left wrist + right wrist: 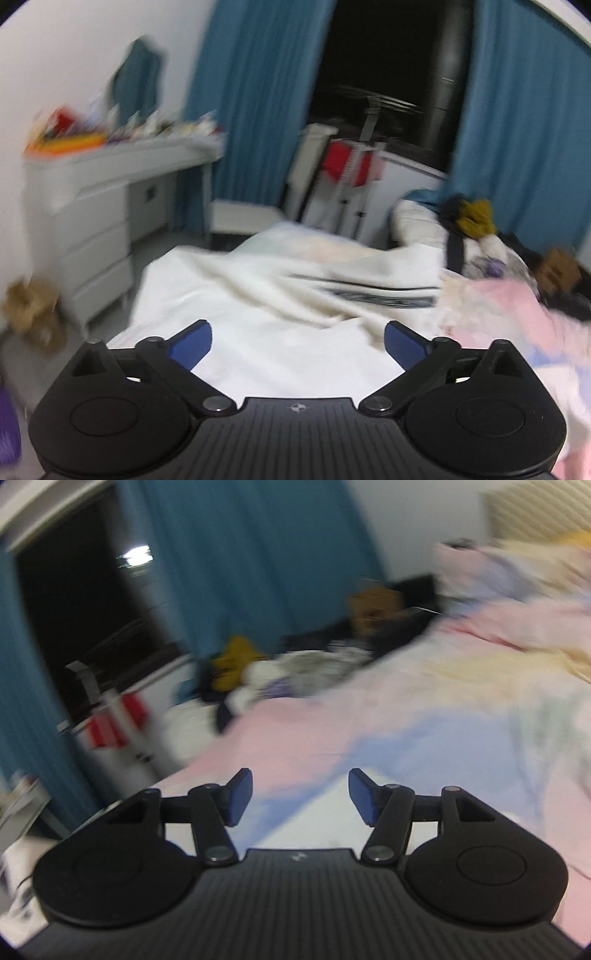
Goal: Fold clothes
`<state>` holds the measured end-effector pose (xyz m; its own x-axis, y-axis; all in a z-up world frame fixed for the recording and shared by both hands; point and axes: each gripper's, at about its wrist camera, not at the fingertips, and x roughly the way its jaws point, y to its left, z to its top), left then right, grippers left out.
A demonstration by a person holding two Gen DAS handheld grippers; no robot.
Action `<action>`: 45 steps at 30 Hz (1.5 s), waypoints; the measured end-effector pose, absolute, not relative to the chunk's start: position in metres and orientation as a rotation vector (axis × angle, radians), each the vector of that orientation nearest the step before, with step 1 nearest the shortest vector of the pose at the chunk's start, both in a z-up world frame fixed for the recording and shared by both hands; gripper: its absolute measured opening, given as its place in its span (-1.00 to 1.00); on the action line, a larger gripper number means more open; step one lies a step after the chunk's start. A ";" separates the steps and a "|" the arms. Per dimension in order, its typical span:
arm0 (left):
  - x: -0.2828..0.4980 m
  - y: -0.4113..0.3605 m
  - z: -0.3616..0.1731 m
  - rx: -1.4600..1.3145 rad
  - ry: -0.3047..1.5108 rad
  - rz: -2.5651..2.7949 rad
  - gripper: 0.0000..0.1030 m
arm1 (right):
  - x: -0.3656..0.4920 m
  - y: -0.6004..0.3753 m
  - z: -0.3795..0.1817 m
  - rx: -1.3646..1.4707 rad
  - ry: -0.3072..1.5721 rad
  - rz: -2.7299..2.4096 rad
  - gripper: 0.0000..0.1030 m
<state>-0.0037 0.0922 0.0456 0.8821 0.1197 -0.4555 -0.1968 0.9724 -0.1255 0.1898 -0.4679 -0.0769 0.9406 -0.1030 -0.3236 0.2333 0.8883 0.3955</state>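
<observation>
A cream-white garment [280, 295] with a dark striped band [376, 295] lies spread and rumpled on the bed. My left gripper [297, 343] is open and empty, its blue pads [195, 343] wide apart just above the garment's near part. My right gripper [301, 797] is open and empty over the pink and blue bedsheet [369, 731]; a white edge of cloth [314, 827] shows just below its pads [240, 797]. Both views are motion-blurred.
A pile of clothes [469, 218] with yellow and dark pieces lies at the far end of the bed, also in the right wrist view [258, 668]. A white dresser [85, 206] stands left. A drying rack [351, 173] and blue curtains [255, 92] stand behind. Bedding [517, 590] is heaped at the right.
</observation>
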 end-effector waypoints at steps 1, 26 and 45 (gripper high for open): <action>0.002 0.077 0.046 -0.141 0.458 0.138 1.00 | 0.189 -0.459 -0.075 0.436 0.298 -0.126 0.30; 0.080 0.003 -0.046 -0.133 0.536 -0.018 1.00 | 0.223 -0.307 -0.134 0.361 0.517 0.333 -0.55; 0.114 0.055 -0.070 -0.432 0.528 0.009 1.00 | 0.388 -0.282 -0.199 1.069 0.812 0.366 -0.07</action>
<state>0.1143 0.0550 -0.0696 0.8657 -0.1014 -0.4903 -0.1180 0.9103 -0.3967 0.3878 -0.2822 -0.1986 0.6634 0.6273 -0.4078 0.1092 0.4580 0.8822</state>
